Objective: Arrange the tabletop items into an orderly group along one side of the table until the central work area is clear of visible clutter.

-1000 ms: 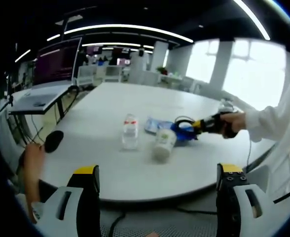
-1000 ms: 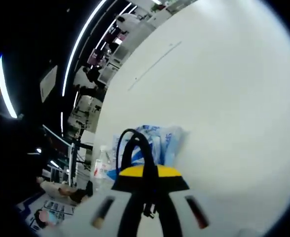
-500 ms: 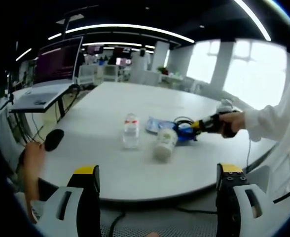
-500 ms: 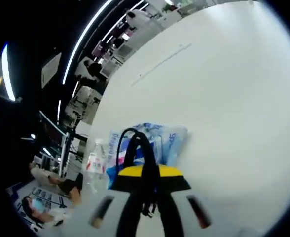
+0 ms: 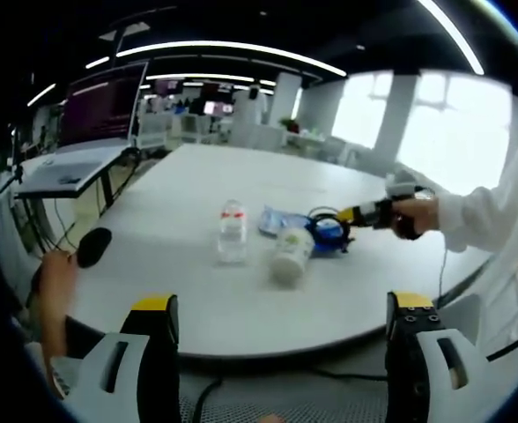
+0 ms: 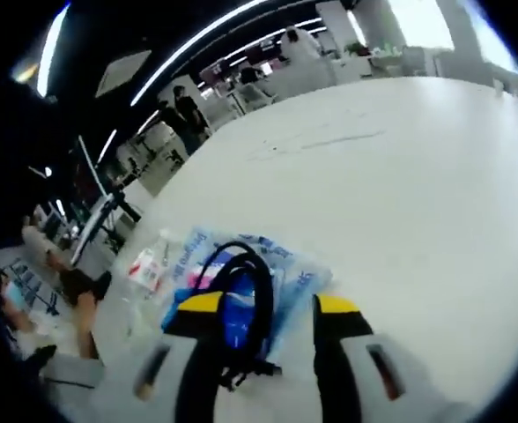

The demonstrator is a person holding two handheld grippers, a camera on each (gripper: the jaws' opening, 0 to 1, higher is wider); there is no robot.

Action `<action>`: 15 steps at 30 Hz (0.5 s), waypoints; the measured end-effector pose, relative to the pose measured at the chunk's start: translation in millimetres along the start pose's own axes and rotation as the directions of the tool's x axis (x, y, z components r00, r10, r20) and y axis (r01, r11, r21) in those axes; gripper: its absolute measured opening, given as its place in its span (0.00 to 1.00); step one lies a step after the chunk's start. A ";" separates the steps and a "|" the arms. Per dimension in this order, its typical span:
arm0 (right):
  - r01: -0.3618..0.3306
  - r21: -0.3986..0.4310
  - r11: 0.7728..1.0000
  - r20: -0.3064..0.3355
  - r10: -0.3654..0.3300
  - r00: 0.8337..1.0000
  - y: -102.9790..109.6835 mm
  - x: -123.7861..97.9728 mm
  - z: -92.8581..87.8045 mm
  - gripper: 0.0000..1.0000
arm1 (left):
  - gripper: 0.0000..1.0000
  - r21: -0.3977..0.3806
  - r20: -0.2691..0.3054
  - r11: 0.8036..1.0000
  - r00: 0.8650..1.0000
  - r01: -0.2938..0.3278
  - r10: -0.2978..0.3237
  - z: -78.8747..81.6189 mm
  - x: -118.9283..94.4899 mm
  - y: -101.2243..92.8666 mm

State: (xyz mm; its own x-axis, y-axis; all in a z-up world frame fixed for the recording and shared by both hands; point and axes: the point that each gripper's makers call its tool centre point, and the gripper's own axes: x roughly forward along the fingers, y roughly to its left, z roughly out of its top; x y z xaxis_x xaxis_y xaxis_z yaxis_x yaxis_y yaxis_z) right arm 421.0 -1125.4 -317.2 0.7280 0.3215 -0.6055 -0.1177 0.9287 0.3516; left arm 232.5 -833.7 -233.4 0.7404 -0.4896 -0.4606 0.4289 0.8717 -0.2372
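I see a side desk point(image 5: 61, 174) left of the big white table point(image 5: 197, 291), with a dark monitor point(image 5: 100, 110) above it. Bright windows point(image 5: 435, 123) glow beyond the table's far right.

white table point(image 5: 241, 291), black cable point(image 6: 250, 291), blue packet point(image 6: 281, 264)

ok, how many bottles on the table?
1 clear water bottle standing upright left of the tipped white cup; it also shows blurred in the right gripper view. More could hide behind the blue packet.
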 end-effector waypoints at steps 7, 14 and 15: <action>0.022 -0.233 0.972 -0.084 -0.043 0.996 1.7 19.2 -6.2 0.31 | 0.95 0.002 -0.003 1.000 1.000 0.001 -0.001 -1.2 0.4 -0.9; 0.051 -0.215 0.975 -0.120 -0.078 0.990 1.4 24.1 -15.5 0.13 | 0.95 -0.018 0.007 1.000 1.000 -0.007 0.008 -1.4 0.2 -0.4; 0.051 -0.204 0.978 -0.114 -0.076 0.991 1.2 24.8 -14.1 0.11 | 0.95 -0.016 0.004 1.000 1.000 -0.010 0.010 -2.0 0.3 -0.1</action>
State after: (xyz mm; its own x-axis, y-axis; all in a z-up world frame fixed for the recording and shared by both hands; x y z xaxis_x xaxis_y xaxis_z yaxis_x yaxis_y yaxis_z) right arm 429.4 -1113.7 -341.9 0.6533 0.2691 -0.7077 -0.2152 0.9622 0.1672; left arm 231.7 -833.9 -235.1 0.7467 -0.4813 -0.4591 0.4137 0.8765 -0.2461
